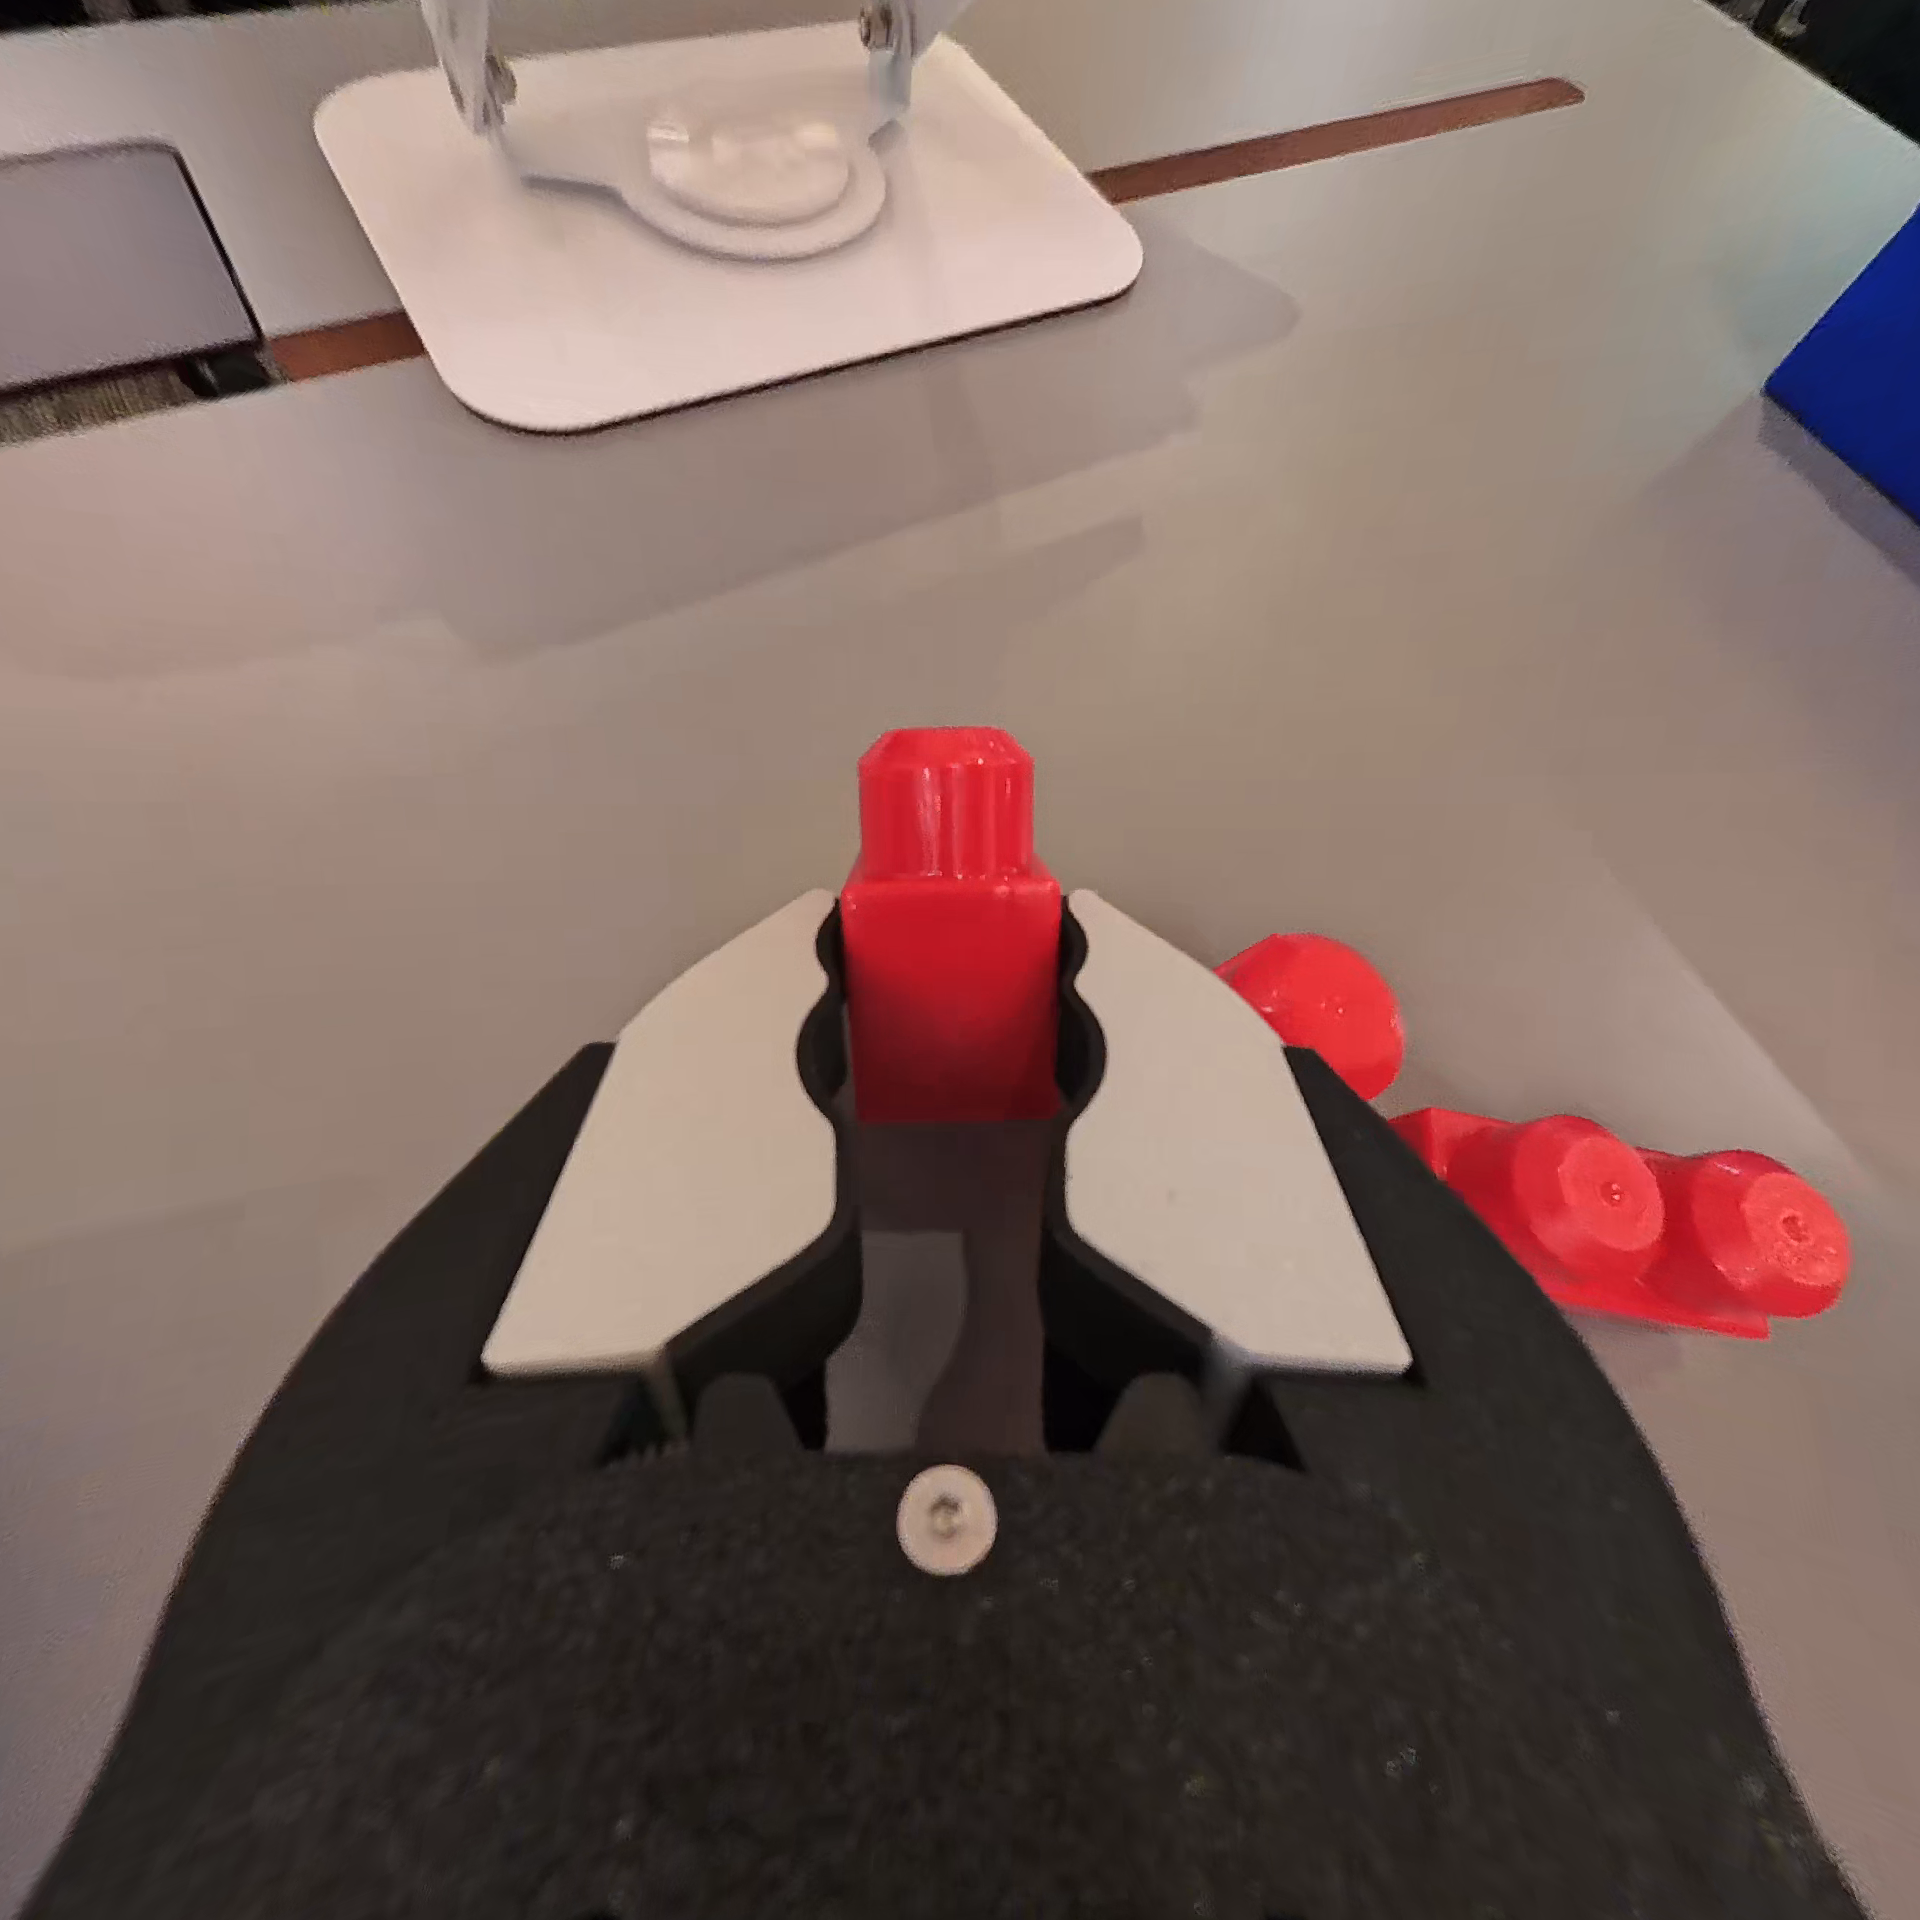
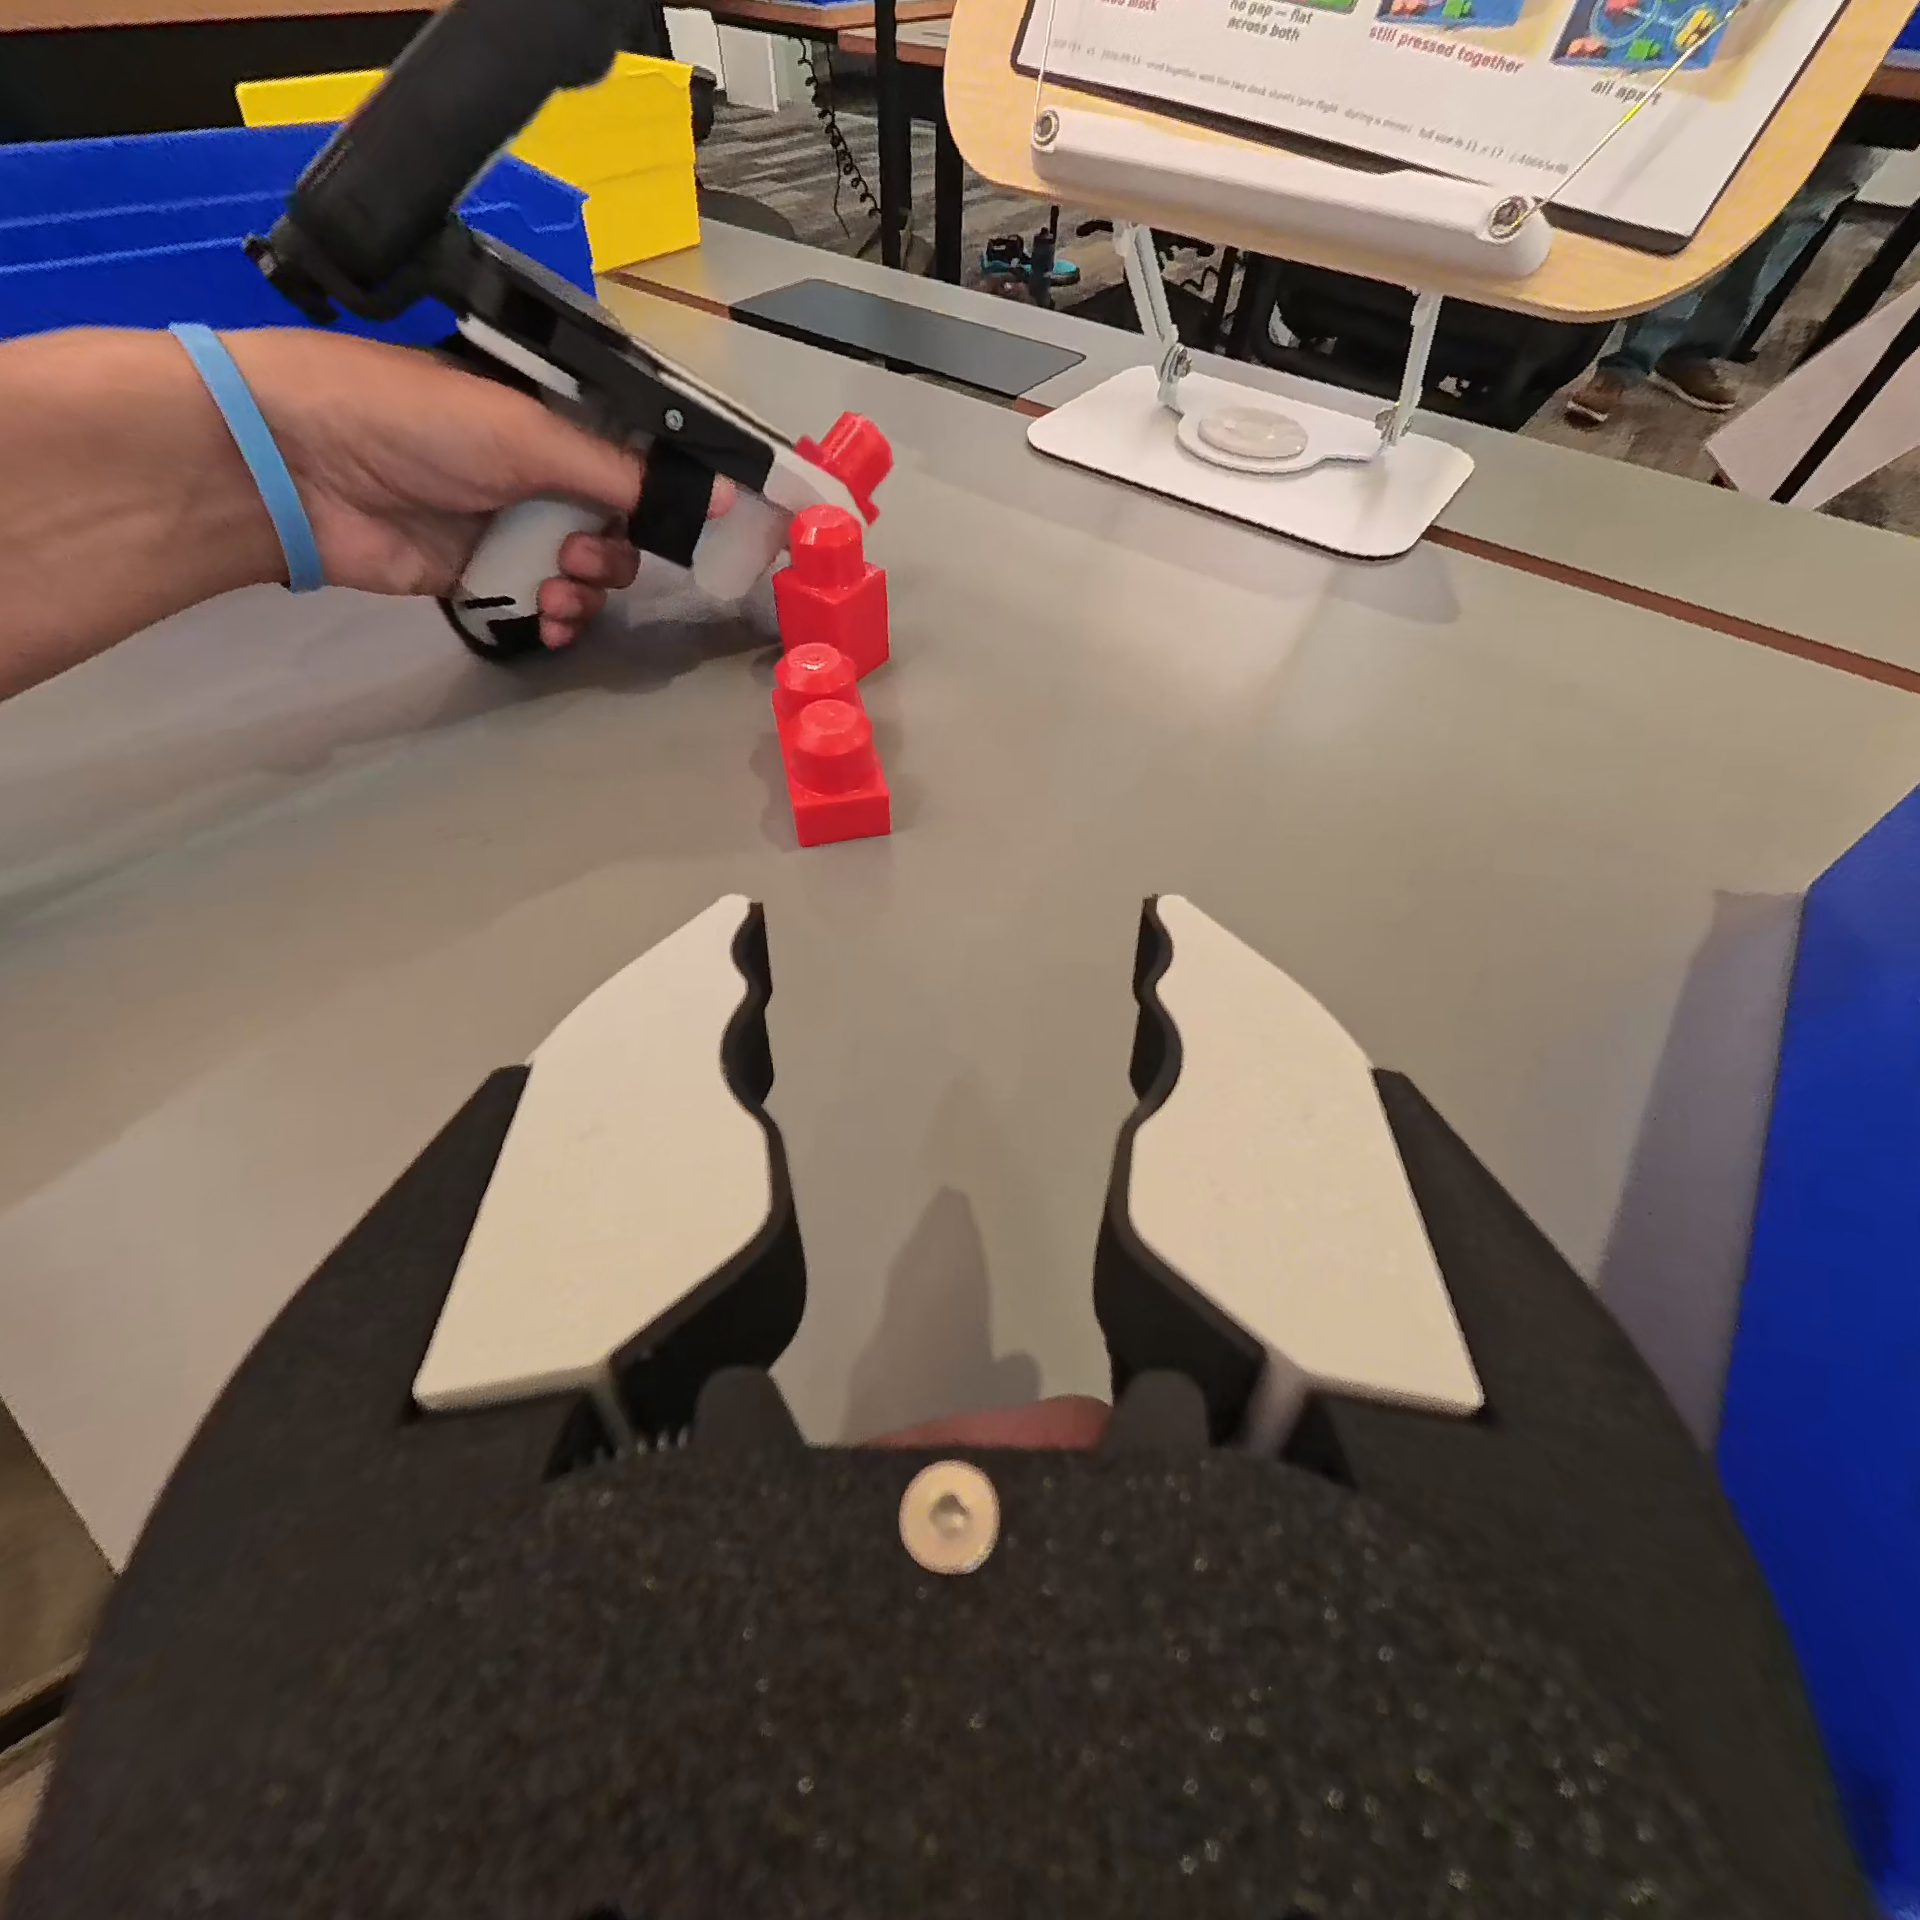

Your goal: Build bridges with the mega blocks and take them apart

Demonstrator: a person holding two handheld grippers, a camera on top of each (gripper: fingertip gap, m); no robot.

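My left gripper is shut on a red one-stud block, held above the grey table with its stud pointing forward. In the right wrist view this gripper holds that block just above and behind a second red one-stud block, which stands upright on the table. A red two-stud block sits right in front of that one. Both also show in the left wrist view, the one-stud block and the two-stud block, to the right of my fingers. My right gripper is open and empty, a little short of the two-stud block.
A white stand base carrying a tilted instruction board stands at the back; it also shows in the left wrist view. Blue bins and a yellow bin are at the back left. Another blue bin is close on the right. About 30 centimetres separates my left fingertips from my right.
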